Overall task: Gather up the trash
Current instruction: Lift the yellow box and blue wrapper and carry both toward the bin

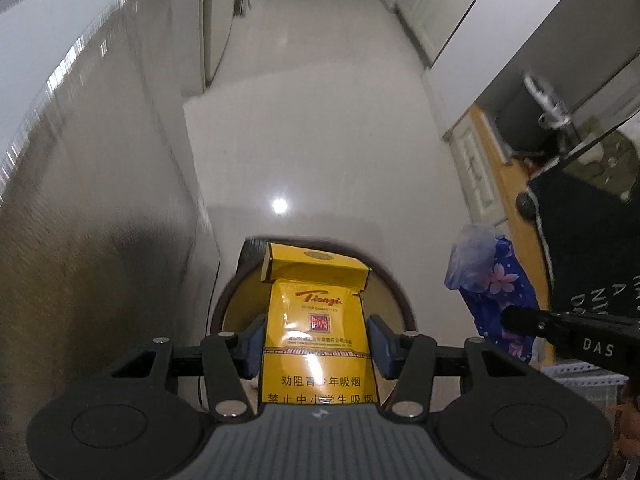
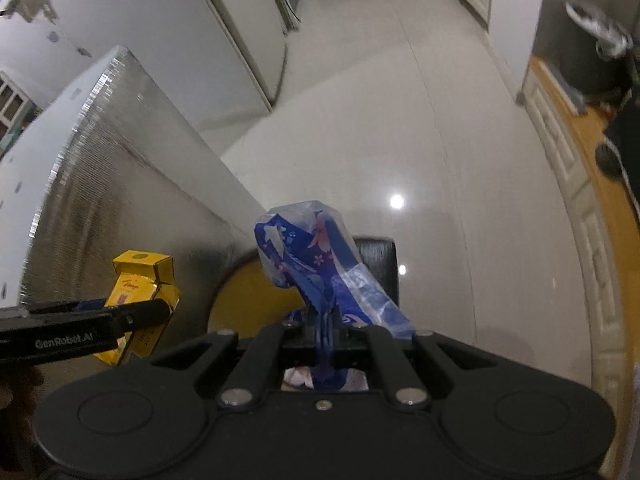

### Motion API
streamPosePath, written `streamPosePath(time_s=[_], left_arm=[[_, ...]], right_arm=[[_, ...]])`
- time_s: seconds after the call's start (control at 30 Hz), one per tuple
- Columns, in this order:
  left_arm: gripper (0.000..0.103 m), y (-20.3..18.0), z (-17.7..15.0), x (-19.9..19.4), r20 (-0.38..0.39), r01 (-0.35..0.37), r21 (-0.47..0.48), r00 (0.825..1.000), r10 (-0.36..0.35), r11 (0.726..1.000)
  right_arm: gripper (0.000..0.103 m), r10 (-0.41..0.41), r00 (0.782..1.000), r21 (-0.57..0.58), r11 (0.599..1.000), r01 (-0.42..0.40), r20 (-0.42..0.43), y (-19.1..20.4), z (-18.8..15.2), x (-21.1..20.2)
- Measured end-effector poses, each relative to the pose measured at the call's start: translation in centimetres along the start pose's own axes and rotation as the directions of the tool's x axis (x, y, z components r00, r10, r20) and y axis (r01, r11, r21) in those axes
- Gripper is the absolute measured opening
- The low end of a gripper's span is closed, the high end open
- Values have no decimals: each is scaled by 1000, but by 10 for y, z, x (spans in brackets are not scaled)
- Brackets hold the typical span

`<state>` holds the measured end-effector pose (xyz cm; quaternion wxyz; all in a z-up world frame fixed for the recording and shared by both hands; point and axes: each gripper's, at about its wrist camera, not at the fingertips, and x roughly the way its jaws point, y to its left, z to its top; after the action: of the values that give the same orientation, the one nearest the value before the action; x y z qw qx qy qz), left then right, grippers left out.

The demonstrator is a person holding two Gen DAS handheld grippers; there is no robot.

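My left gripper (image 1: pixel 316 340) is shut on a yellow cigarette pack (image 1: pixel 318 332) with its lid flipped open, held above a round bin (image 1: pixel 394 292) with a dark rim and yellow inside. My right gripper (image 2: pixel 326 322) is shut on a crumpled blue floral plastic wrapper (image 2: pixel 316 256), held over the same bin (image 2: pixel 240 300). The wrapper shows at the right of the left wrist view (image 1: pixel 494 292), the pack at the left of the right wrist view (image 2: pixel 138 292).
A silver foil-covered box (image 1: pixel 100 200) stands close on the left. A glossy white tile floor (image 1: pixel 320 120) runs ahead to white cabinets (image 1: pixel 432 8). A wooden table edge (image 2: pixel 568 120) with dark items lies on the right.
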<state>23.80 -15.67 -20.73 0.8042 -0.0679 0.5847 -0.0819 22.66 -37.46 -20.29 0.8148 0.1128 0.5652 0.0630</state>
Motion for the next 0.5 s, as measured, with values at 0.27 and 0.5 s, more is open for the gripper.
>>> streamPosePath(time_s=[0.27,0.5], left_arm=[[52,14,-14,48,-110,-6,-8,994,5,1000],[52,23,-11,89,-146,4,34,989,1,999]], right_arm=[[4,42,993,241,970,-15,-109,-11,-26,60],[6,47,983,326,945,13,-176,-2,-49,118]])
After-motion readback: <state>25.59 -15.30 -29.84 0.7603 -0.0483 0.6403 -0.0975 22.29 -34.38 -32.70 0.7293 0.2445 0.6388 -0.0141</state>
